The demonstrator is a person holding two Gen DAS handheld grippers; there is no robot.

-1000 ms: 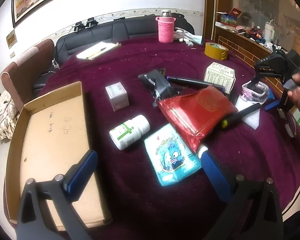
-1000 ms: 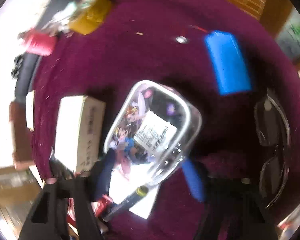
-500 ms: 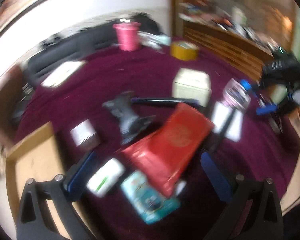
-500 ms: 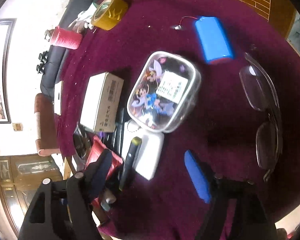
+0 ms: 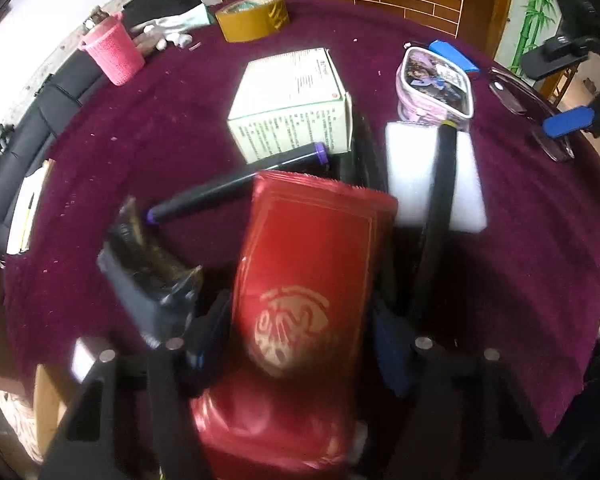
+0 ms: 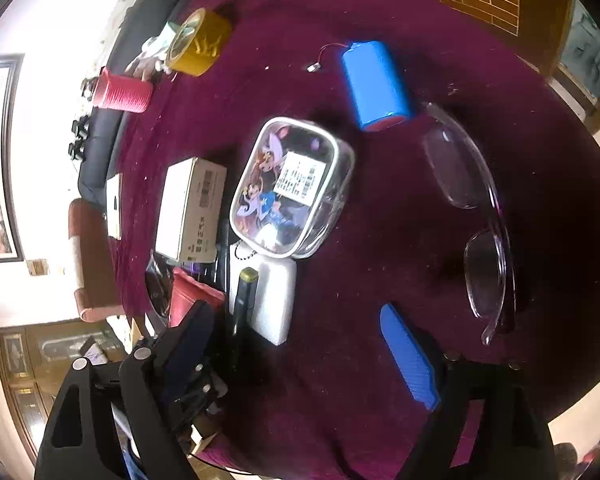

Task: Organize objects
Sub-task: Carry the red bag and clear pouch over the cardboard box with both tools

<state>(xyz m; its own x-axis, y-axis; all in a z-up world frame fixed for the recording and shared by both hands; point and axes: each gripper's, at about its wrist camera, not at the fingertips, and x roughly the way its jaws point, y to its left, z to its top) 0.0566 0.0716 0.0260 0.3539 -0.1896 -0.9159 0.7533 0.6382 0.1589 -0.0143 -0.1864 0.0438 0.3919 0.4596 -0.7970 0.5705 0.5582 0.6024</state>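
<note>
Since a second ago our left gripper [image 5: 300, 340] has swept right and dropped onto the red foil packet [image 5: 304, 280], fingers straddling it, spread wide, no squeeze visible yet. Packet lies on the maroon tablecloth [image 5: 540, 260], overlapping a black purple-capped marker [image 5: 236, 182]; grey wrapped pack [image 5: 152, 276] just left, white medicine box [image 5: 288, 104] behind. Right gripper [image 6: 300, 344] hovers open, empty, near the white sponge block [image 6: 272, 304] and cartoon pouch [image 6: 292, 188]; blue battery pack [image 6: 376, 84], glasses [image 6: 476, 216], tape roll [image 6: 198, 42] scattered beyond. We judge sorting barely begun: nearly everything loose, nothing gathered
</note>
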